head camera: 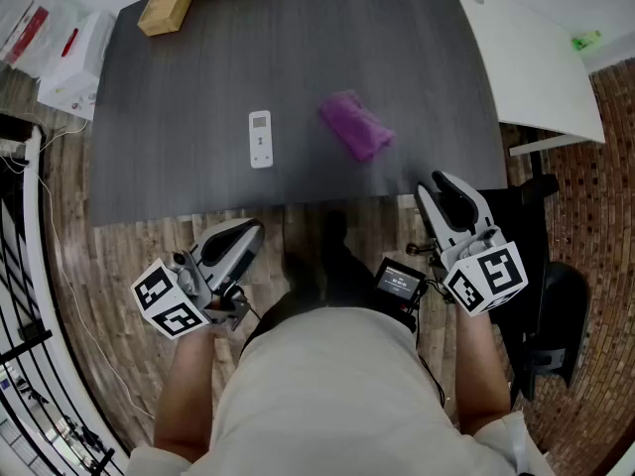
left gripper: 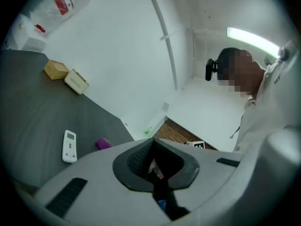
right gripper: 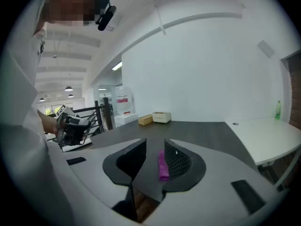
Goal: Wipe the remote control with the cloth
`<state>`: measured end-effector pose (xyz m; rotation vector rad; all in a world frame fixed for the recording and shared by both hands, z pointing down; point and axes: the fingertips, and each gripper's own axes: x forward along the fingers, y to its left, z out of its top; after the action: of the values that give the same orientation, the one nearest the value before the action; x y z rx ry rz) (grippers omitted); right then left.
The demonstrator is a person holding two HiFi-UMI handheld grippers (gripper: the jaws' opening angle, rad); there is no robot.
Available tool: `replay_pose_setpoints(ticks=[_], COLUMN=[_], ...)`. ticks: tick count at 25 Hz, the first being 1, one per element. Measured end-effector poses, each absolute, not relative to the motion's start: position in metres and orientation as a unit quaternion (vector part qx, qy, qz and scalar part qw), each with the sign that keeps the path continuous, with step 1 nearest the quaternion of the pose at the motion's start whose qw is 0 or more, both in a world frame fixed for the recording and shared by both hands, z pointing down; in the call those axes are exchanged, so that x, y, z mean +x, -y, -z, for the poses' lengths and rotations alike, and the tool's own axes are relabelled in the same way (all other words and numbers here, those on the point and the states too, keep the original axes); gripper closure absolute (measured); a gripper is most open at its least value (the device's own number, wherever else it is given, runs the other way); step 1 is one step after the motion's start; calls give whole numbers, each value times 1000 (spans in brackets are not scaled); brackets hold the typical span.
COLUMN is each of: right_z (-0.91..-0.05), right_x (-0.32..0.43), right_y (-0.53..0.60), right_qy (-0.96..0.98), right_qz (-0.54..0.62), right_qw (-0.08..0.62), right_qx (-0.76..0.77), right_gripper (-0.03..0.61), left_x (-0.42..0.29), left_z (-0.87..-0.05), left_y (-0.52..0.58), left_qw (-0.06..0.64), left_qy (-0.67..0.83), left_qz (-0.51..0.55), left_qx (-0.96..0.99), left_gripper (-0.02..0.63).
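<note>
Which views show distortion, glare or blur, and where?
Head view: sharp, evenly lit, the table bows at its edges. Left gripper view: fisheye, dark corners, tilted, the ceiling light glares. Right gripper view: fisheye, dark rim, the purple cloth sharp.

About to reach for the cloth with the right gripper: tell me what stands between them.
Nothing visible does. The right gripper hangs at the near edge of the table, jaws a little apart and empty; only its bare dark top lies between it and the purple cloth. The remote lies apart, to the cloth's left.
</note>
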<state>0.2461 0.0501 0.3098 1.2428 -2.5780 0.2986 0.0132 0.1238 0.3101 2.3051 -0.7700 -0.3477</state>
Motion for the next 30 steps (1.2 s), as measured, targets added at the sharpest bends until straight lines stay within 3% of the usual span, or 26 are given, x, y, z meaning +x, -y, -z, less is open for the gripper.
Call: replay_pose_setpoints(ticks=[18,30], right_z=[-403,-449], right_x=[225,210], right_y=[28,43], right_qy=[898,868], right_qz=[-99,-129], right_qw=[217,279], right_qx=[370,390], right_gripper=[453,420], left_x=[-13,-59], left_z=[-320,-368], left_y=[-87,-52], left_qw=[328,365], left_qy=[403,423], left_qz=[101,50], left_qx=[848,828], left_gripper=[612,611])
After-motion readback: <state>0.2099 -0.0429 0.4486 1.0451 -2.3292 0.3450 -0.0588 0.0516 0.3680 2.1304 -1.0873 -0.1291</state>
